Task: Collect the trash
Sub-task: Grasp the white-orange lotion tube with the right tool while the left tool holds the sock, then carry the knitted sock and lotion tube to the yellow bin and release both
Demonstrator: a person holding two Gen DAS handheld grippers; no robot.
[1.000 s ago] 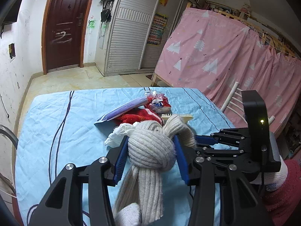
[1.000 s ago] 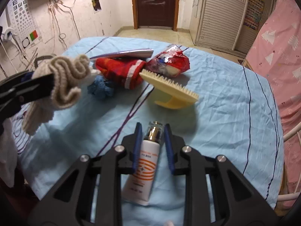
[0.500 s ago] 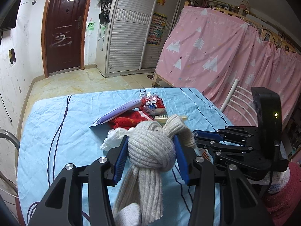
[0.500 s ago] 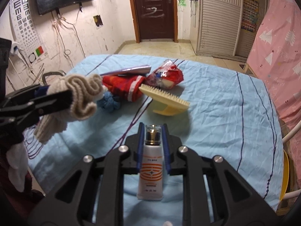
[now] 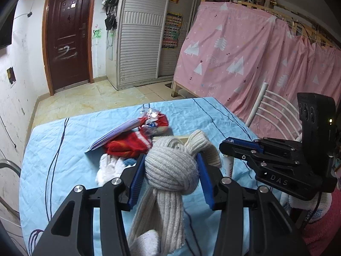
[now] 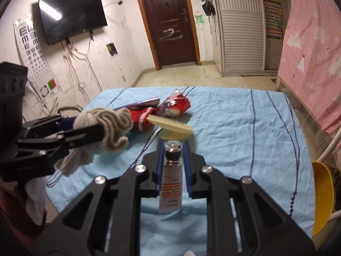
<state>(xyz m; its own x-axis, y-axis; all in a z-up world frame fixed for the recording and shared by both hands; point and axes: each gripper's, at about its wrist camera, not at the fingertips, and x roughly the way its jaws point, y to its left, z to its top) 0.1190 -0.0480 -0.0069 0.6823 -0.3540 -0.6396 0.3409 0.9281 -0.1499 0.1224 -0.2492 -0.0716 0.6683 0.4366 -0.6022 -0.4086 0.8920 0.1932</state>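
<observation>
Trash is what both hands are carrying at this moment, lifted clear of the blue tabletop (image 6: 266, 128). On the left, the left gripper (image 5: 170, 171) is part-way open yet clamped on a knotted beige knit bundle (image 5: 170, 168), its blue pads pressed into the knot while the loose tails dangle below. That bundle looks soft, light and squashy (it gives under the pads), so I judge the fat knot the best place to hold it; the limp tails would slip or snag.

Further across, the leftovers lie bunched together on the tabletop: a purple flat packet (image 5: 119, 131), a red knit piece (image 5: 127, 145), a crinkly red snack wrapper (image 6: 178, 105) and a yellow comb (image 6: 170, 124).

On the right, the right gripper (image 6: 173, 149) is closed nearly all the way on a small white-and-orange tube (image 6: 171, 189), pinching it near the dark cap. The tube seems light, smooth and a bit slippery; the stiff neck by the cap looks the surer hold, since the body would squash.
</observation>
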